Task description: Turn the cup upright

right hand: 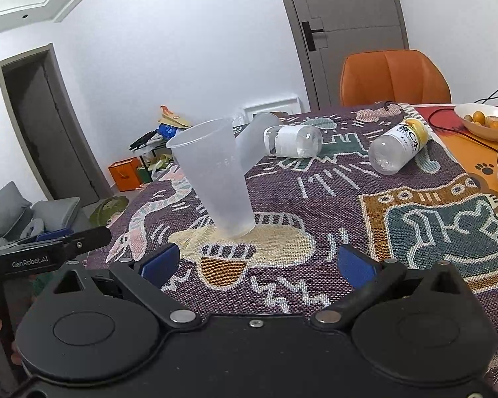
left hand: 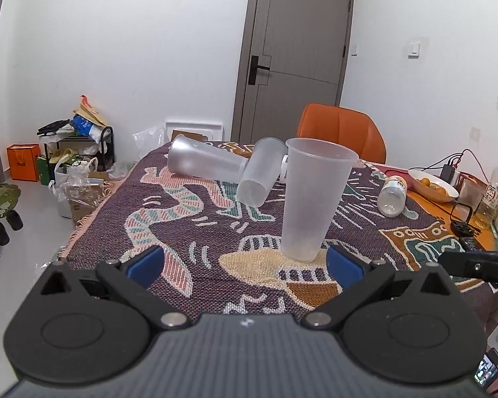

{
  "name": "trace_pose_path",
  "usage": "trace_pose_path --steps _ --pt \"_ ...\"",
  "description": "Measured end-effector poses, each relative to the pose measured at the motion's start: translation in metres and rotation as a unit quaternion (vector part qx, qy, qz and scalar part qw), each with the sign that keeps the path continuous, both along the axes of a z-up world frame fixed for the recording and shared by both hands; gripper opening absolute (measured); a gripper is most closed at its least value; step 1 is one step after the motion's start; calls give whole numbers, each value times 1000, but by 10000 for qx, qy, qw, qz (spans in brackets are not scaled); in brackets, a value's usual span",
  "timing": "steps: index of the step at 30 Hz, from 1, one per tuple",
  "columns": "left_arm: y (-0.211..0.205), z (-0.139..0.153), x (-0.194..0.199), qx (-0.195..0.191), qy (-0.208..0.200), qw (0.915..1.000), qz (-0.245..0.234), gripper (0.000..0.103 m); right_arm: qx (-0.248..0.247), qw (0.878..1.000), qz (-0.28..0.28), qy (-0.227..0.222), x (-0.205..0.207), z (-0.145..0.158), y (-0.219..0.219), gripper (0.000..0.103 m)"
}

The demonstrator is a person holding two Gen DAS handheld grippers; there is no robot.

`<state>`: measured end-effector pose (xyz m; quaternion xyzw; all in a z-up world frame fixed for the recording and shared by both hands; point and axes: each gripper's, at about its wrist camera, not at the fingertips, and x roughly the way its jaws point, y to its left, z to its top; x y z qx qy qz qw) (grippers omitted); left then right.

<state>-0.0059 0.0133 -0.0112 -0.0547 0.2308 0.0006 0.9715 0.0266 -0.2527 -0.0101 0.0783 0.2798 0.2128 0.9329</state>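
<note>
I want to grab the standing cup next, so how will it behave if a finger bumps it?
The upright cup looks thin, frosted and empty, so probably very light and easy to squash. It is tall, with a base narrower than its rim, on a woven cloth, so a bump near the top would likely tip it.

Place: lived-in home room.
Evidence: patterned woven tablecloth (left hand: 196, 232); orange padded chair (left hand: 342, 132) behind it; grey door (left hand: 295, 53) beyond.
</note>
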Motion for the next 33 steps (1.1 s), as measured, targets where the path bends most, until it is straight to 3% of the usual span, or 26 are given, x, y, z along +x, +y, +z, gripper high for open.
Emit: trace_pose_path --steps 18,33 --pt "-3 0 0 -58 169 9997 -181 103 -35 10000 -7 10 1 -1 0 103" --pt "-8 0 0 111 239 9994 -206 103 -29 10000 -21 20 1 -1 0 103"
